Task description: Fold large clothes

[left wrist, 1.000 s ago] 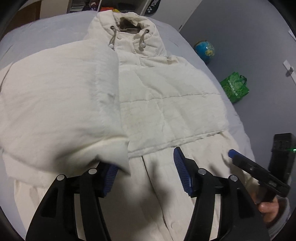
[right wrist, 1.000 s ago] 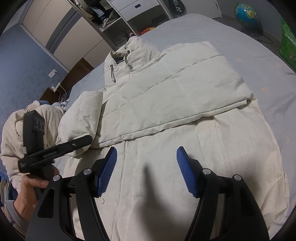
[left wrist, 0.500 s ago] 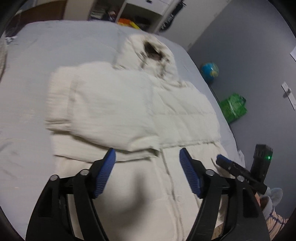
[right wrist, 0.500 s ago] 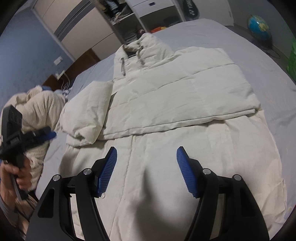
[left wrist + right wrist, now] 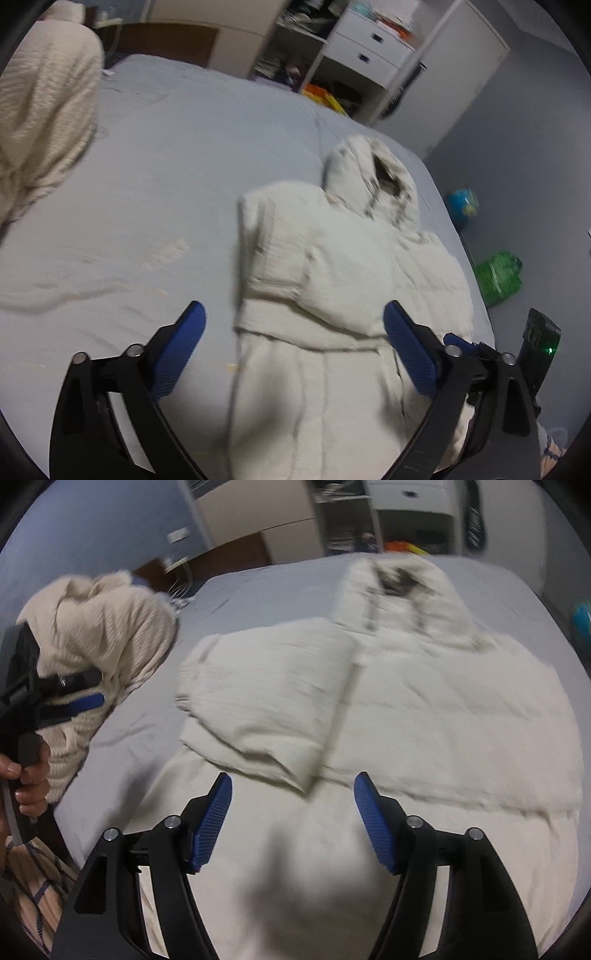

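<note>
A cream hooded puffer coat (image 5: 351, 273) lies flat on the grey bed (image 5: 166, 177), hood at the far end, both sleeves folded across the chest. It also shows in the right wrist view (image 5: 424, 709). My left gripper (image 5: 293, 350) is open and empty, raised above the coat's lower left edge. My right gripper (image 5: 291, 819) is open and empty above the coat's lower half, just below the left sleeve's cuff (image 5: 291, 764). The left gripper also shows in the right wrist view (image 5: 55, 698), held in a hand. Both views are blurred.
A pile of cream knitted fabric (image 5: 40, 122) sits at the bed's left side. White drawers and shelves (image 5: 362, 48) stand beyond the bed. A globe (image 5: 463, 203) and a green bag (image 5: 498, 277) lie on the floor to the right.
My left gripper let go of the left sleeve, which now lies across the chest, and pulled back, up and left. My right gripper turned left and rose a little.
</note>
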{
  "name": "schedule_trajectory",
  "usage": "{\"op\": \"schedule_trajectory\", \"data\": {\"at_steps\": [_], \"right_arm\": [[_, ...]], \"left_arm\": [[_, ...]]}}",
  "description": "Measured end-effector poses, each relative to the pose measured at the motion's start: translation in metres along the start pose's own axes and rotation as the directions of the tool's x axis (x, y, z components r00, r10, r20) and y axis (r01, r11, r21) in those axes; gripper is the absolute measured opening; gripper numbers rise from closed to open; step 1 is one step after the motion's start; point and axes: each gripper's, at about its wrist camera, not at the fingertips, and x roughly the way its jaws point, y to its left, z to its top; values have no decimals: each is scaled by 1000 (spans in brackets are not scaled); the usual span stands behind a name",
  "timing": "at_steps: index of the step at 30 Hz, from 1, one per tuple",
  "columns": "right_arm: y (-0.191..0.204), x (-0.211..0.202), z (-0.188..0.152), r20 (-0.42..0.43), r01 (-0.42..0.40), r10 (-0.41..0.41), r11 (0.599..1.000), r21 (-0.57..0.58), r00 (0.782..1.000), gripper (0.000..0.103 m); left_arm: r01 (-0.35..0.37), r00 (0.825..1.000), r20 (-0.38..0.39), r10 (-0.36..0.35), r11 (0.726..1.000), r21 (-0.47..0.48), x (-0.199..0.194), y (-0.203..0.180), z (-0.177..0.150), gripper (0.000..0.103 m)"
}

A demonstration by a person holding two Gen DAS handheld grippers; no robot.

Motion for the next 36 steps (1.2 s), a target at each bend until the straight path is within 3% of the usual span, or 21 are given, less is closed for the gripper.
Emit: {"op": "schedule_trajectory", "data": {"at_steps": [6,15,18,20,25,28,30,32,36], "right_arm": [[62,36,30,-7,81,-83,987,-138,997,69],[119,101,57,-39,223,-246,926,-303,968,69],[133,123,59,-46,281,-318,888,-365,947,69],[141,139,58,-41,341,-389,848,-407,920,70],[148,160,57,-26,403,-468,787,-467,883,70],[143,158,61,-30,384,-446,802,-456,895,64],[140,152,63,-33,360,-417,820,-445,908,42],[134,142,68,-32,325,-374,842,-430,927,27],[121,116,80,-14,293,-321,881,-373,947,19]], "left_arm": [[-126,988,87,130,991,-55,-24,34,17,96],[-207,971,94,219,971,-122,-40,72,25,96],[-227,967,84,239,965,-131,-42,81,24,96],[-228,967,77,241,963,-144,-42,85,23,96],[-210,974,49,223,959,-192,-38,96,23,96],[-198,977,39,210,960,-197,-34,94,23,96],[-197,978,30,207,962,-189,-30,91,23,96],[-195,979,23,202,964,-179,-26,88,23,96],[-195,980,15,199,968,-158,-21,81,22,96]]}}
